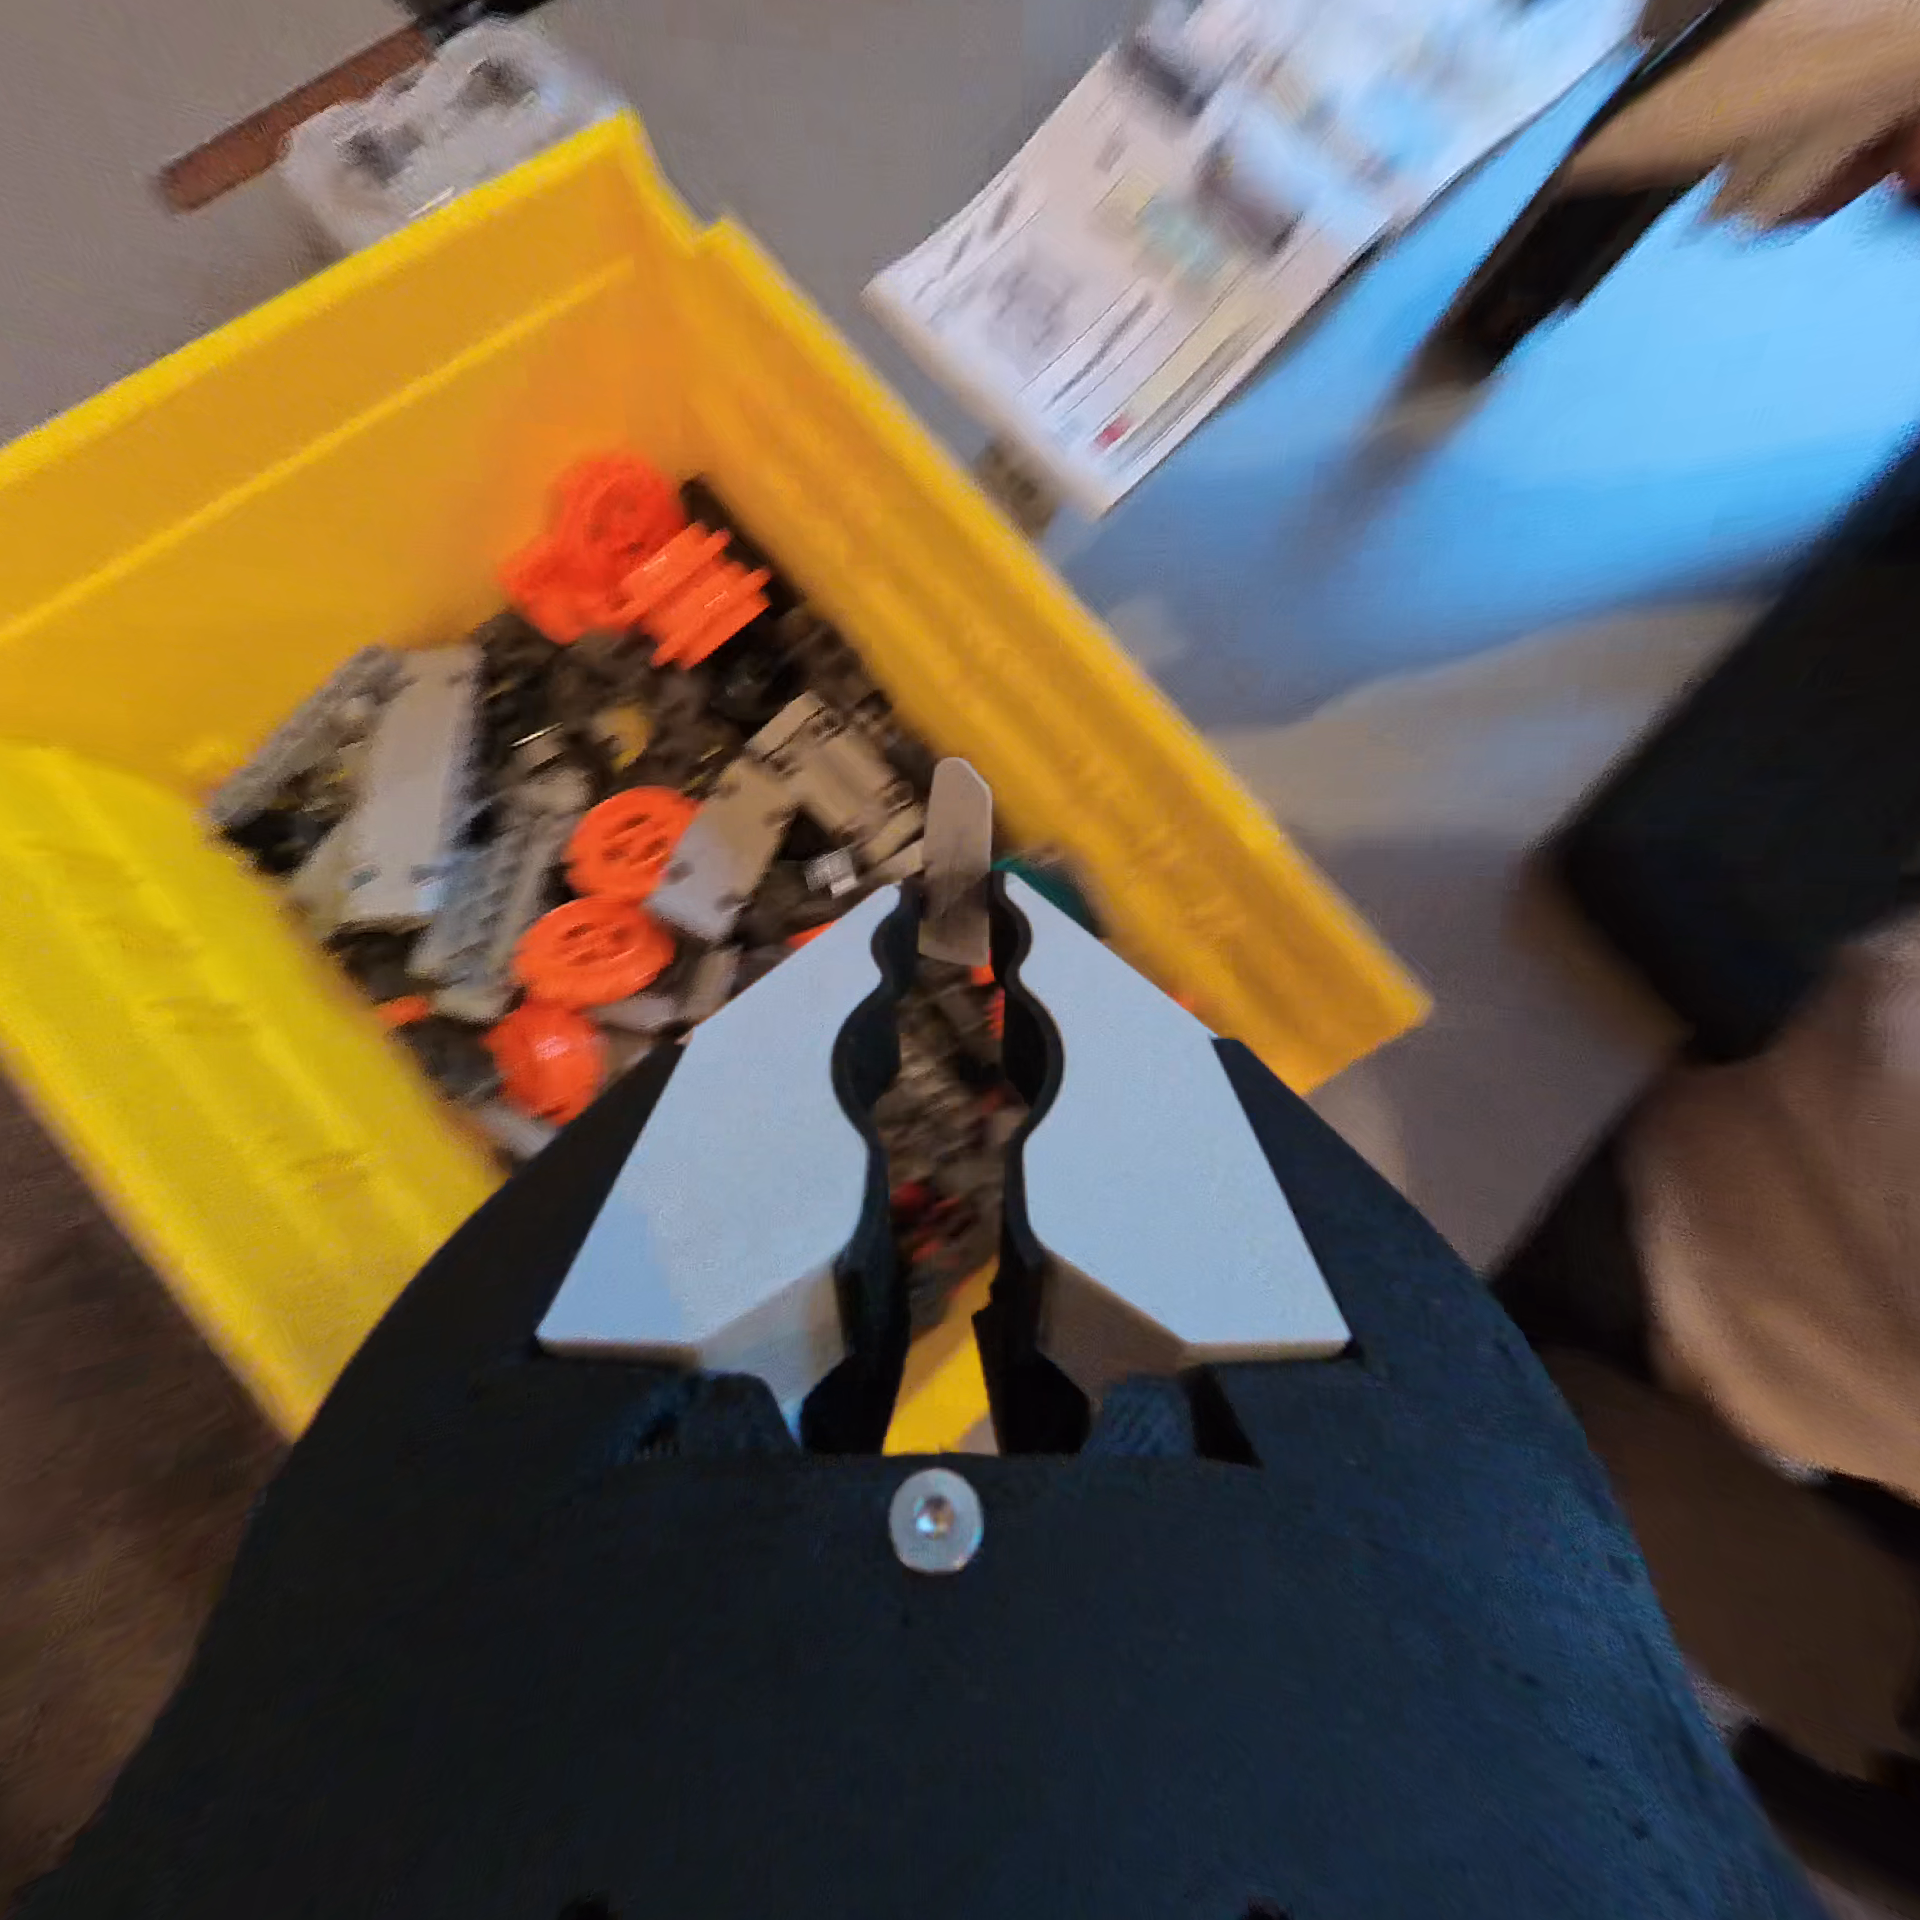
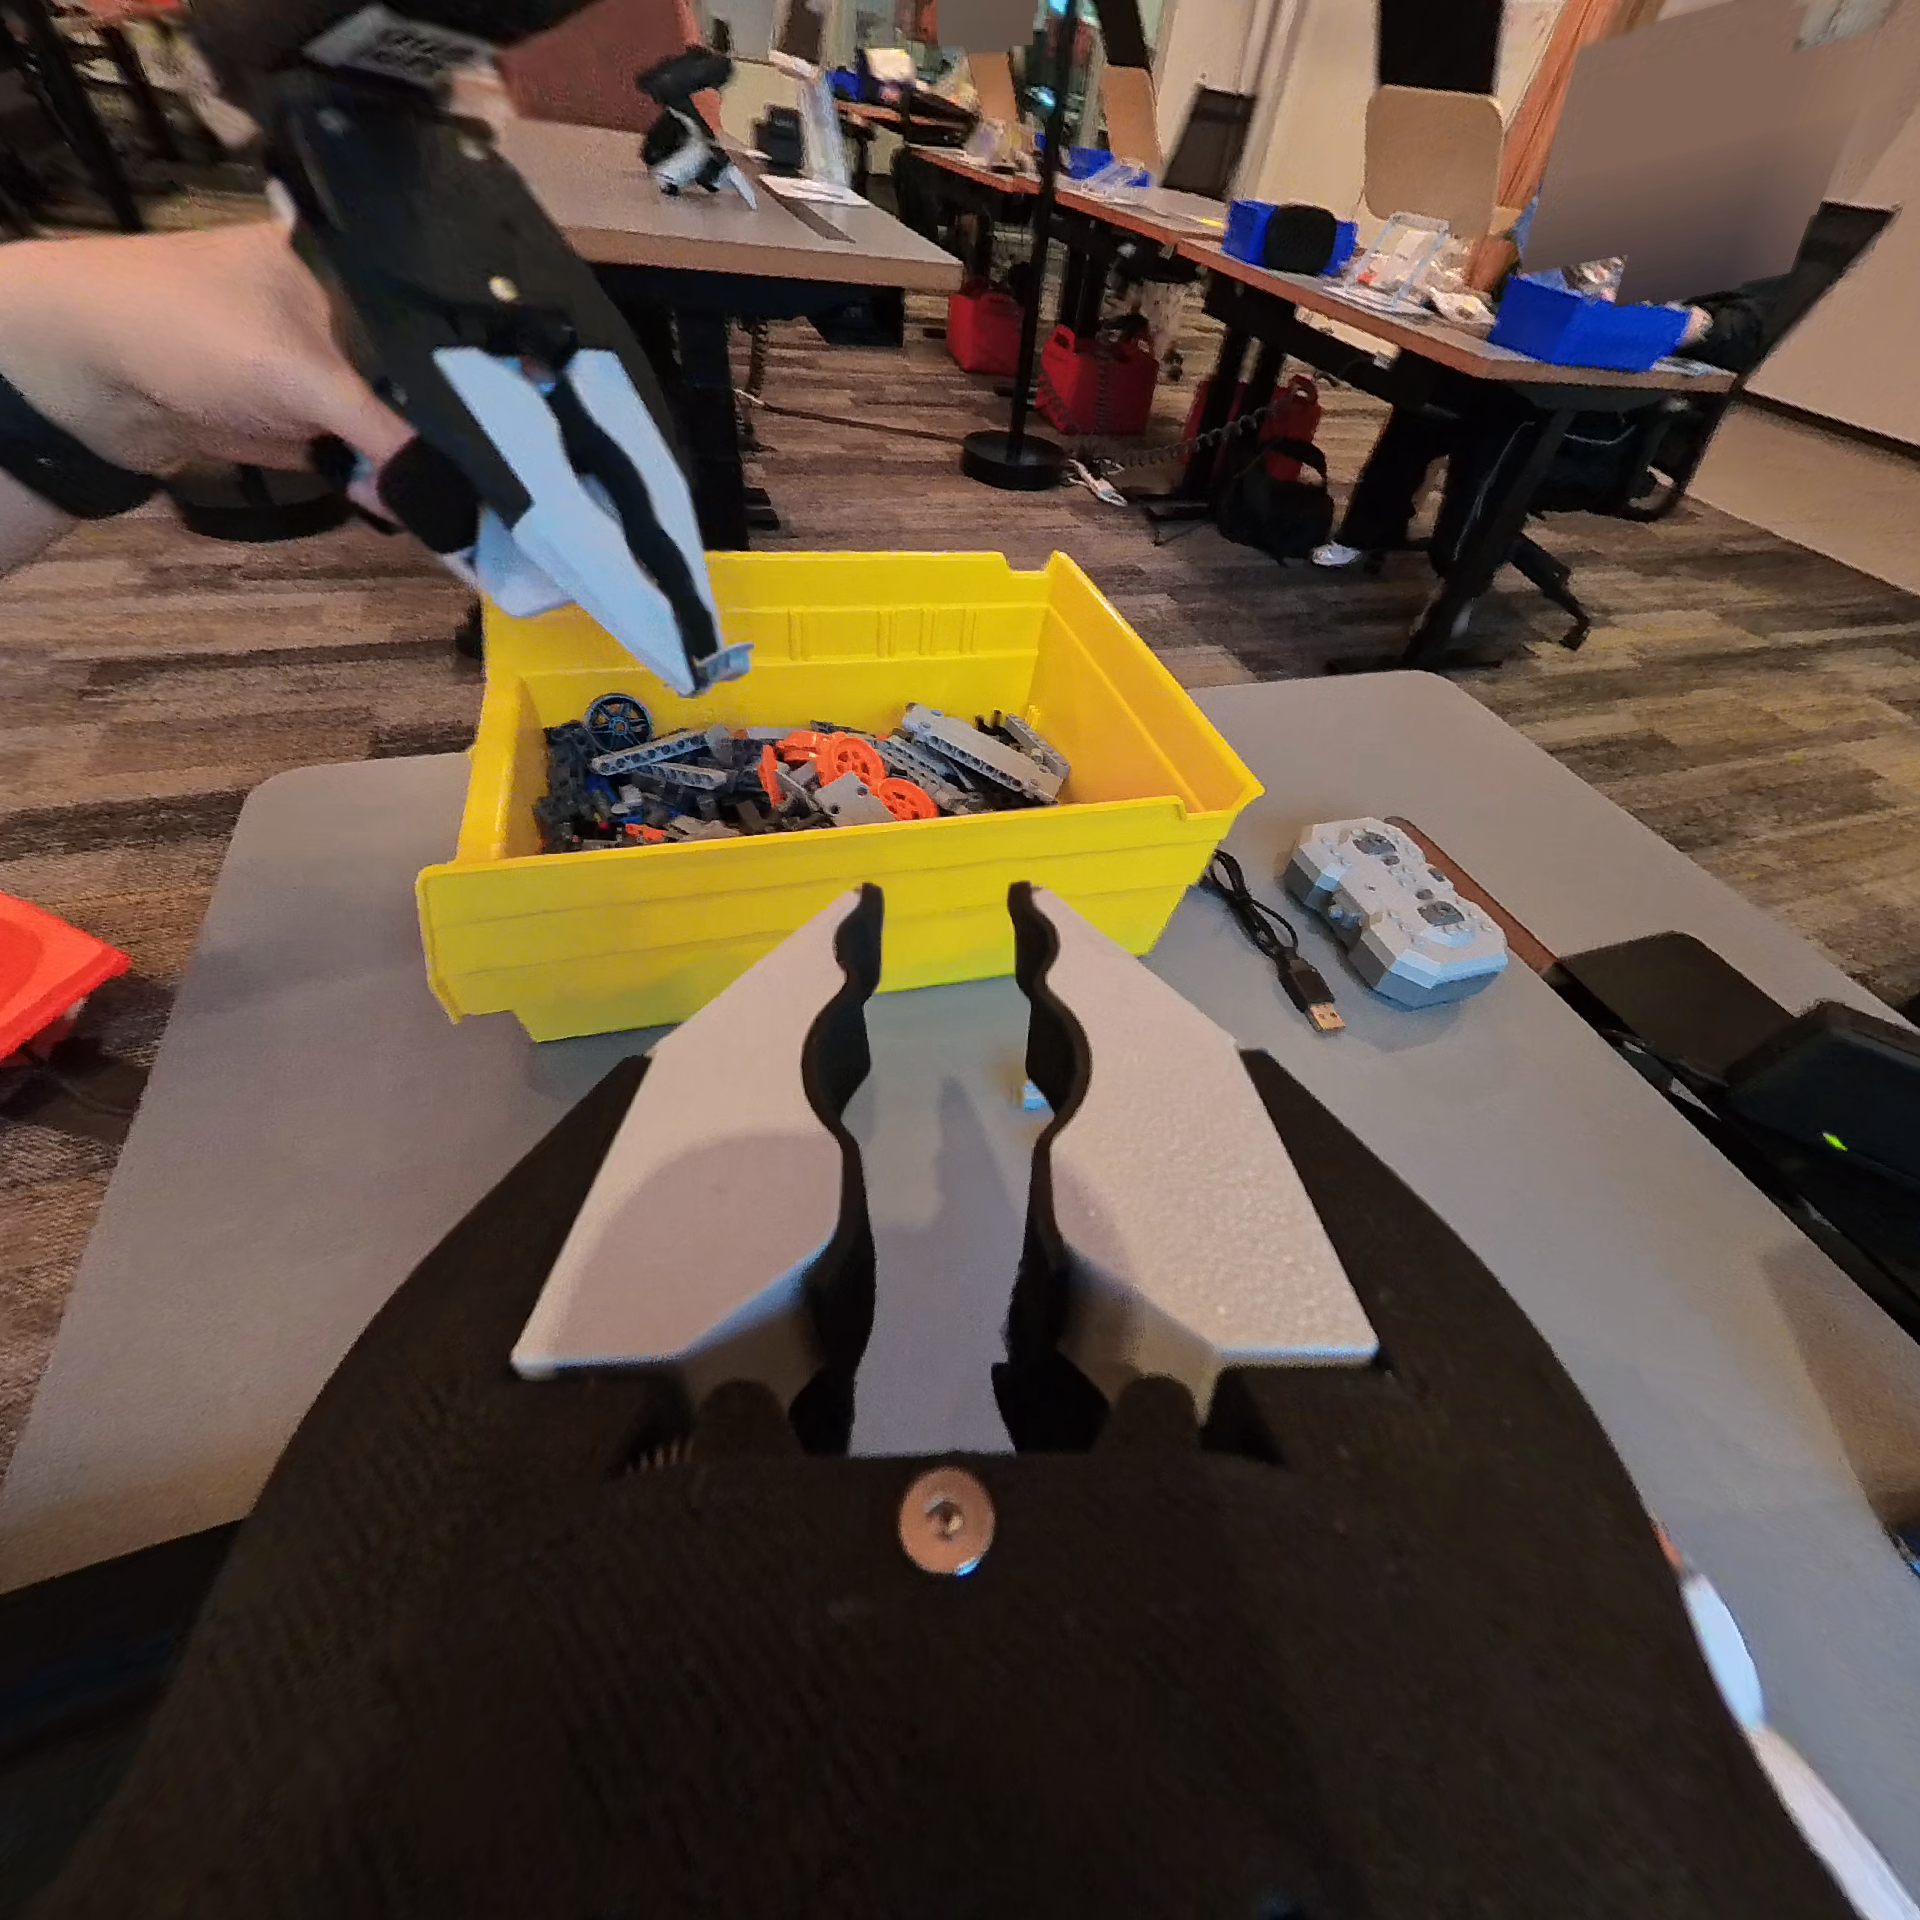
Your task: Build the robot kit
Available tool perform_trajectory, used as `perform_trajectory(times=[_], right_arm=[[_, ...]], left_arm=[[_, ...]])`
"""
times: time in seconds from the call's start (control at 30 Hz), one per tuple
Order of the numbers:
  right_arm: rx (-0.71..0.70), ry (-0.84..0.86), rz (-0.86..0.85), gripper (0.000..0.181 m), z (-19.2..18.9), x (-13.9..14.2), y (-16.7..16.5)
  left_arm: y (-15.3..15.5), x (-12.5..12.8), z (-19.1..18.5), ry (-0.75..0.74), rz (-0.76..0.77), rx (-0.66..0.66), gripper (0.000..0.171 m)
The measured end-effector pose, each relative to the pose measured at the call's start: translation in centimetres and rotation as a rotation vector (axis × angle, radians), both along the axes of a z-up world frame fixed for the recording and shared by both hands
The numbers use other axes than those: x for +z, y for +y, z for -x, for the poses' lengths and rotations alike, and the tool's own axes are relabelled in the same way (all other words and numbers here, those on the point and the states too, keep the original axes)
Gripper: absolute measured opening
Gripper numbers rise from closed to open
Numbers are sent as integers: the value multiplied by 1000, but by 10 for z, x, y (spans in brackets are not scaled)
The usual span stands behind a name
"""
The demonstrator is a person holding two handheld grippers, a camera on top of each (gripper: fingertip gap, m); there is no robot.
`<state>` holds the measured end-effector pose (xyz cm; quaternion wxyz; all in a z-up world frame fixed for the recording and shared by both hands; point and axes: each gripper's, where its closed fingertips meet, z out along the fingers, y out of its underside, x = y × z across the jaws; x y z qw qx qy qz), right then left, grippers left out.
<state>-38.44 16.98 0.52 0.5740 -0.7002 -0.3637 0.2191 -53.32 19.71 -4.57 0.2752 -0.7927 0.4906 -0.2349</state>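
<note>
A yellow bin [image 2: 790,925] stands on a grey table [image 2: 332,1143], and it also shows in the left wrist view [image 1: 312,436]. It holds grey and black building pieces [image 2: 665,779] and orange wheels [image 1: 592,951]. My left gripper [image 1: 951,904] is shut on a small flat grey piece [image 1: 956,862] and hangs above the bin. It also shows in the right wrist view [image 2: 707,665], with the grey piece [image 2: 727,660] sticking out of its tip. My right gripper [image 2: 945,914] is open and empty, low over the table just in front of the bin.
A grey controller-like block [image 2: 1392,909] and a black USB cable [image 2: 1273,951] lie right of the bin. A black device [image 2: 1829,1101] sits at the table's right edge. A printed sheet [image 1: 1195,249] lies beyond the bin. An orange object [image 2: 47,966] is at the left. Other desks stand behind. My hands' fingertips stand some 15 cm from each other. From either gripper's tips it is about 30 cm to the grey controller-like block [image 2: 1392,909]. It is also in sight in the left wrist view [image 1: 505,151].
</note>
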Motion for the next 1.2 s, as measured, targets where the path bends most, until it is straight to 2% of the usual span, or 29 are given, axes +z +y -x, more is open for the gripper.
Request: perform_trajectory(times=[0.03, 0.1, 0.27, 0.5, 0.63, 0.7, 0.8, 0.9, 1.0, 1.1, 1.2], right_arm=[[48, 6, -12, 25, 5, 1, -4], [182, 13, -50, 27, 18, 1, -19], [412, -29, -161, 34, 40, -9, -57], [454, -310, -339, 26, 54, -48, -69], [466, -327, -368, 12, 56, -51, -76], [450, -336, -390, 11, 56, -51, -75], [469, -375, -376, 1, 56, -57, -78], [476, -354, -302, 0, 55, -60, -79], [435, -208, -140, 0, 51, -57, -68], [302, -54, 118, 0, 36, -68, -39], [53, 4, 351, 0, 9, -100, 0]], left_arm=[[-11, 9, -11, -66, 62, -17, 11], [-33, 17, -26, -100, 153, -78, 11], [-76, 2, -46, 108, 264, -252, 11], [-106, -11, -75, 268, 348, -430, 11], [-111, -16, -84, 300, 405, -466, 11], [-113, -18, -86, 321, 435, -476, 11], [-112, -21, -88, 352, 419, -497, 10], [-112, -18, -91, 325, 408, -509, 8], [-104, -7, -94, 230, 391, -461, 18], [-80, 5, -80, 146, 284, -341, 19], [-52, 23, -57, 44, 118, -181, 19]])
